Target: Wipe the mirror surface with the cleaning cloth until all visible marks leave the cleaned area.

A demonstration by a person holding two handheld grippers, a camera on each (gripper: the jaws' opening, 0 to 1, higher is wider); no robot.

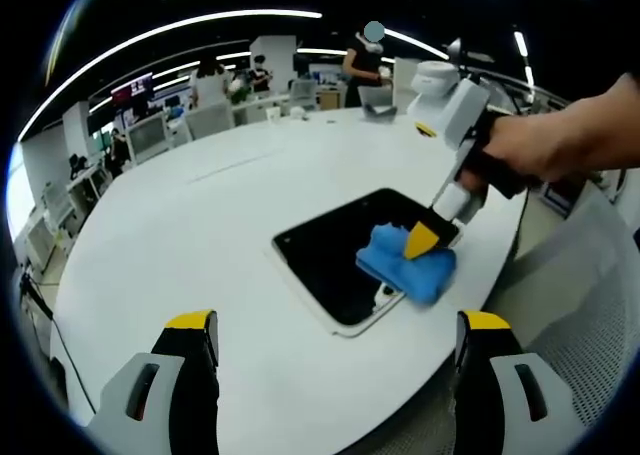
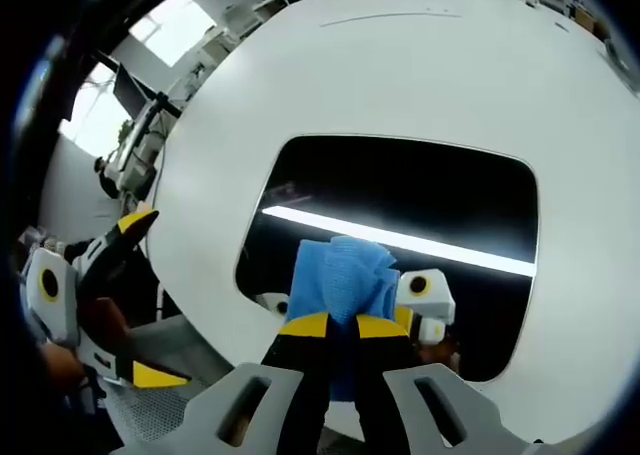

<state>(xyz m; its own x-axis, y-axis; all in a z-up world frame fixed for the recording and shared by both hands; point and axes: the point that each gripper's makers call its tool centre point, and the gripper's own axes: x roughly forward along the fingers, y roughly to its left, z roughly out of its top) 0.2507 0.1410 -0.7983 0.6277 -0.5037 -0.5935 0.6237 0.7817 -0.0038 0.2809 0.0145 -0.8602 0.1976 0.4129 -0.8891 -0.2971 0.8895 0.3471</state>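
1. Blue, crumpled cleaning cloth (image 2: pixel 342 275) sits pinched between the yellow-tipped jaws of my right gripper (image 2: pixel 342 325); the jaws are closed on its near end and the rest of the cloth lies pressed on the glass.
2. From my left gripper view, the same cloth (image 1: pixel 408 262) rests on the near right corner of the dark rectangular mirror with rounded corners and a pale frame (image 1: pixel 345 255), and the right gripper (image 1: pixel 428 237) comes down onto it from the upper right, a hand (image 1: pixel 560 145) wrapped round its handle.
3. The mirror (image 2: pixel 400 185) lies flat on the white round table (image 2: pixel 400 65), close to the table's edge on the cloth's side. In the right gripper view, a bright strip of ceiling light and my gripper's own reflection show in the glass just beyond the cloth.
4. Most of the dark glass beyond the cloth lies uncovered, and wide bare tabletop (image 1: pixel 200 215) spreads past the mirror's far and left edges.
5. My left gripper (image 1: pixel 335 350) hangs with its jaws spread wide apart, holding nothing, off the mirror and near the table's rim. In the right gripper view it (image 2: pixel 100 295) sits off to the left, beyond the table's edge.
6. Desks, monitors and people stand well apart from the table in the background.
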